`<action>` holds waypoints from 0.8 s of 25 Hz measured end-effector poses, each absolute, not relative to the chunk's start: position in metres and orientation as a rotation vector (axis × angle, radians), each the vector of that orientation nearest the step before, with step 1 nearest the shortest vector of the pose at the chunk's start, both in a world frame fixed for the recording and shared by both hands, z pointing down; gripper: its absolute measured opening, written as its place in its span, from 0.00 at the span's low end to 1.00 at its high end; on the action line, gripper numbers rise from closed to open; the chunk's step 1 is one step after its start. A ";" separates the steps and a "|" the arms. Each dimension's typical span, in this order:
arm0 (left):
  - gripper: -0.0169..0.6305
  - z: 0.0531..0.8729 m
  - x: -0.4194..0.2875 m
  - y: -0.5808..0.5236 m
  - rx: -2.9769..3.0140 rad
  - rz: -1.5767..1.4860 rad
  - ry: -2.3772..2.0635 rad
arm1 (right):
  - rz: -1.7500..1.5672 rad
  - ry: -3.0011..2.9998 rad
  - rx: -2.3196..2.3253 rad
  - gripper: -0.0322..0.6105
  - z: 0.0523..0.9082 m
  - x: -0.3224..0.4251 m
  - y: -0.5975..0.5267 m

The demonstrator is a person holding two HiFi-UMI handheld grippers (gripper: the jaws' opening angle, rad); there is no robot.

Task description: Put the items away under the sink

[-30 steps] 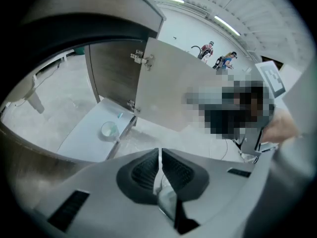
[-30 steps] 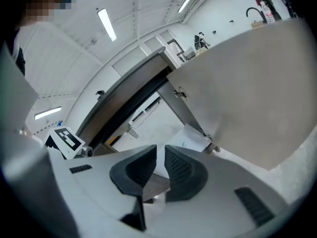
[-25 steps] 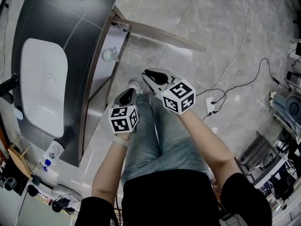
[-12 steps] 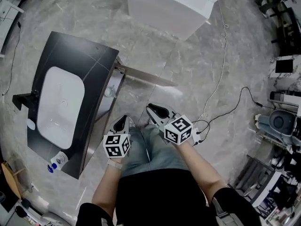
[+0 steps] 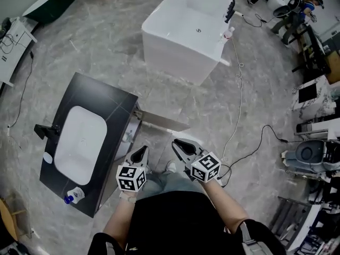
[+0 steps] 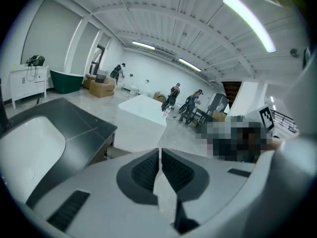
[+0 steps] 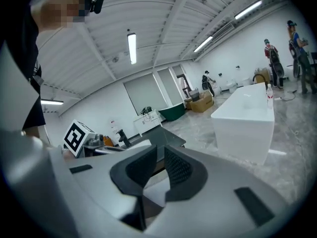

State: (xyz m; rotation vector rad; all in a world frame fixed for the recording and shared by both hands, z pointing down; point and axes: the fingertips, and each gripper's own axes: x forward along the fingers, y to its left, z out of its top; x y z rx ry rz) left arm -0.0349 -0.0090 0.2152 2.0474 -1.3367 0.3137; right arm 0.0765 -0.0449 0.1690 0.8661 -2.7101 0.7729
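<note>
Dark grey table (image 5: 114,102) w/ inset white basin (image 5: 79,145) is the ref. landmark.

1. Task items
- Bottle w/ blue cap (image 5: 74,196) stands upright on the table's near corner, on the side away from the cabinet front. It is well apart from both grippers.
- Black tap (image 5: 47,132) sits at the table's left edge.
- Under-sink cabinet faces right. Its door (image 5: 162,122) stands open, swung out from the table's right edge over the floor (image 5: 106,47).
- Cabinet contents are too small to read.

2. Grippers
- Left gripper (image 5: 142,150) is just off the table's right edge, near the cabinet front, above the person's legs. Jaws are closed to a hairline slit and empty.
- Right gripper (image 5: 179,144) is further right of the table, beside the left unit, w/ tips near the door's free end. Jaws are narrow w/ a small gap and empty.

3. Clearances
- Bare floor lies right of the door.
- White freestanding tub unit (image 5: 180,52) stands beyond the table's far-right corner, w/ a floor lane between.
- Cable (image 5: 239,105) runs along the floor right of the door.
- Equipment lines the right border, well apart from the table.
</note>
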 end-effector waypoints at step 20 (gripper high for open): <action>0.08 0.031 -0.055 -0.047 2.412 0.075 -1.455 | 0.448 -2.940 0.941 0.15 0.015 0.061 -0.055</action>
